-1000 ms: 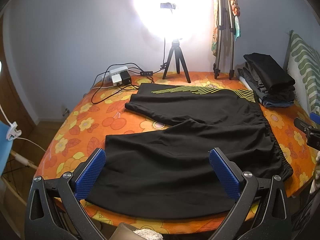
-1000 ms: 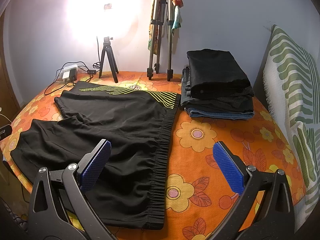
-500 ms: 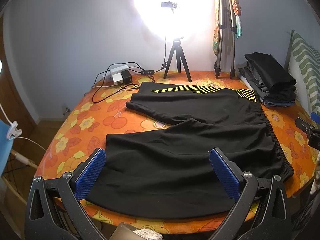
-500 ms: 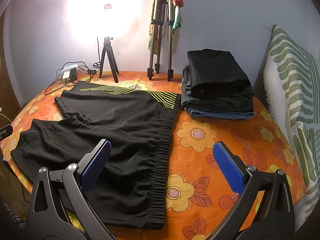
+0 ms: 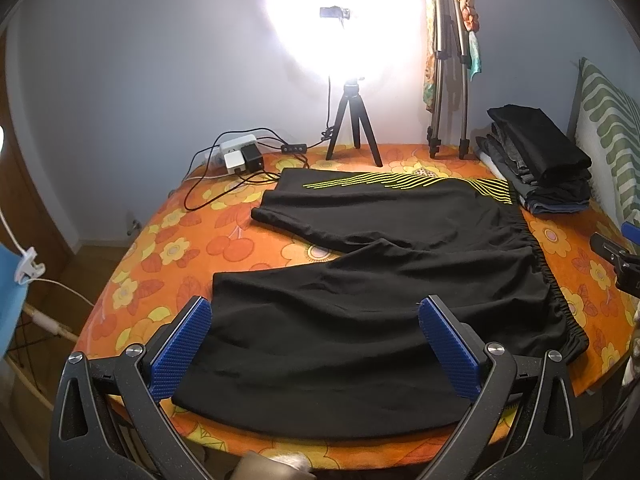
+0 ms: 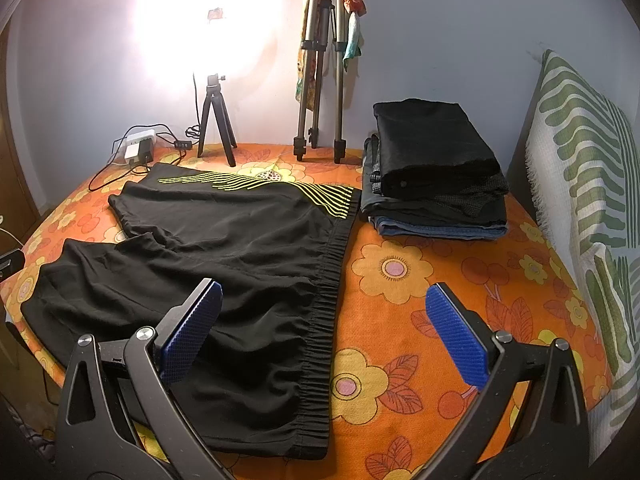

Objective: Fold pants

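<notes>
Lying flat on the flowery orange worktop (image 5: pixel 172 248), black shorts (image 5: pixel 360 280) spread between and beyond the left gripper (image 5: pixel 314 344) fingers, right gripper (image 6: pixel 328 330) fingers over the waistband (image 6: pixel 326 296), both wide open, holding nothing, folded clothes pile (image 6: pixel 434 176) far beyond.

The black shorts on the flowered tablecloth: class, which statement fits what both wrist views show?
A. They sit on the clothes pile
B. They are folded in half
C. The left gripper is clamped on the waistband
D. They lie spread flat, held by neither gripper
D: the black shorts lie spread open on the tablecloth, and both the left gripper and the right gripper are open, holding nothing.
</notes>
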